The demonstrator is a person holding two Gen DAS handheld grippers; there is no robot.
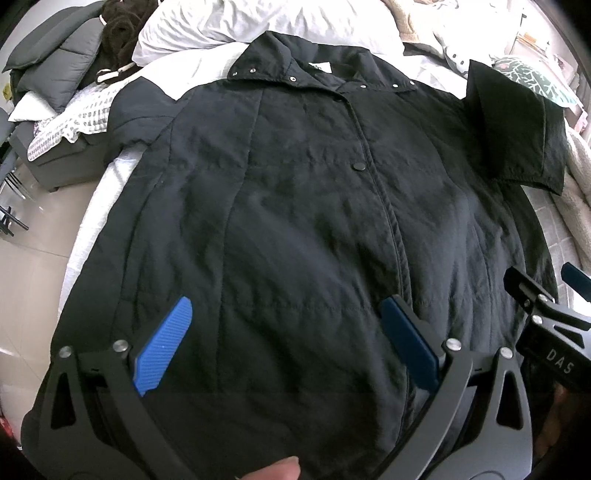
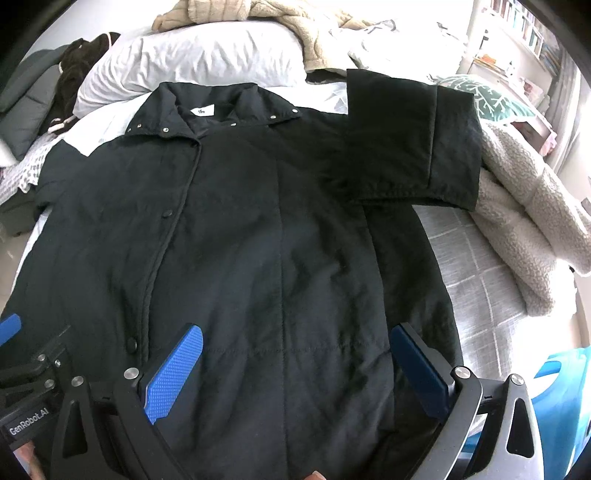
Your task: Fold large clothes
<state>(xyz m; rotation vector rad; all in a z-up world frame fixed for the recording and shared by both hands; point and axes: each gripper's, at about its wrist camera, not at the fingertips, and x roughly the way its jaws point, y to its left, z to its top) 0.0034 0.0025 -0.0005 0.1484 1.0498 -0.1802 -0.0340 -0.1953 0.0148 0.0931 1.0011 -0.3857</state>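
A black coat lies front-up on the bed, collar toward the pillow, front closed.

Left wrist view only: the coat's left sleeve reaching to the bed edge, the floor, and a grey cushion. Right wrist view only: a blue tub beside the bed, contents not visible, the checked grey cover, and shelves at the far wall.

Both views show the right sleeve folded across the shoulder area, cuff outward.

Count: one coat, two grippers, two blue pads per gripper.

Left gripper: fingers apart, above the lower coat front, holding nothing. Right gripper: fingers apart, above the lower right panel, holding nothing. The two grippers are side by side near the hem.
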